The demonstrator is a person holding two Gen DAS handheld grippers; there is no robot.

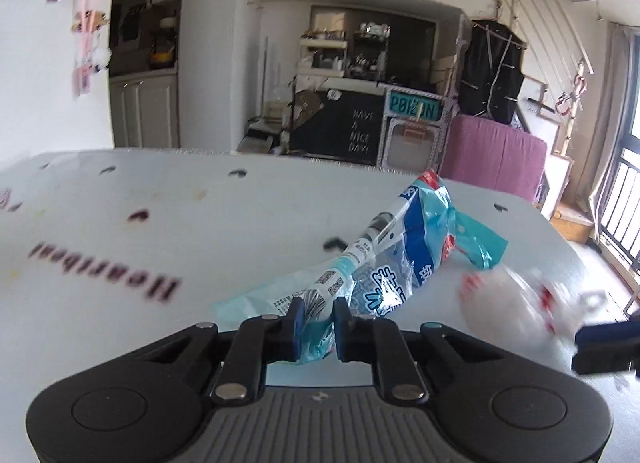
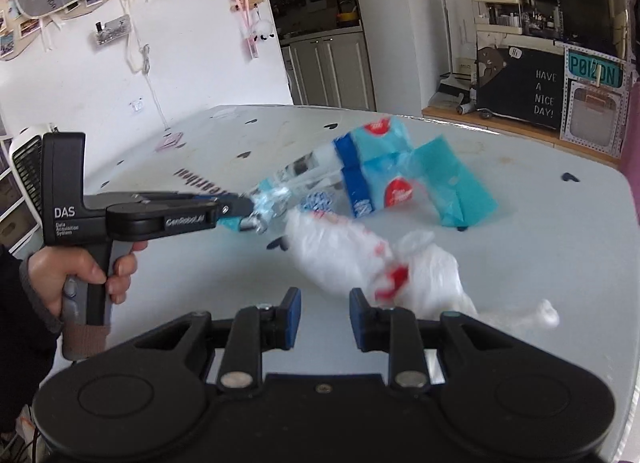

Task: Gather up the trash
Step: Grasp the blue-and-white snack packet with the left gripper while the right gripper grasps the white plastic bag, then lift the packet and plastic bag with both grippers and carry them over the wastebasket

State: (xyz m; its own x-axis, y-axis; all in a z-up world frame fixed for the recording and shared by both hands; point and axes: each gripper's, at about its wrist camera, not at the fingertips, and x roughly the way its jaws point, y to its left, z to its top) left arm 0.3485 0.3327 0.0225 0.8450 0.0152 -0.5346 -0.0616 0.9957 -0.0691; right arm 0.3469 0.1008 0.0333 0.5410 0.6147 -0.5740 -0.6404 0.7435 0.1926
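Observation:
A crumpled blue, white and clear plastic wrapper (image 1: 416,231) rises off the white table (image 1: 240,223), and my left gripper (image 1: 319,315) is shut on its near end. The right wrist view shows this from the side: the left gripper (image 2: 248,209) pinches the wrapper (image 2: 372,175) by one corner. A blurred white plastic bag with red print (image 2: 344,255) lies just ahead of my right gripper (image 2: 325,313). It brushes the right fingertip. The right jaws stand a narrow gap apart, with only table (image 2: 540,263) showing between the pads. The bag (image 1: 504,303) and right gripper (image 1: 580,343) appear at the left view's right edge.
A person's hand (image 2: 80,267) holds the left gripper's handle at the table's left side. A white slatted appliance (image 2: 24,167) stands beyond that edge. Past the far edge are a pink-covered piece of furniture (image 1: 496,151) and a black sign (image 2: 532,91).

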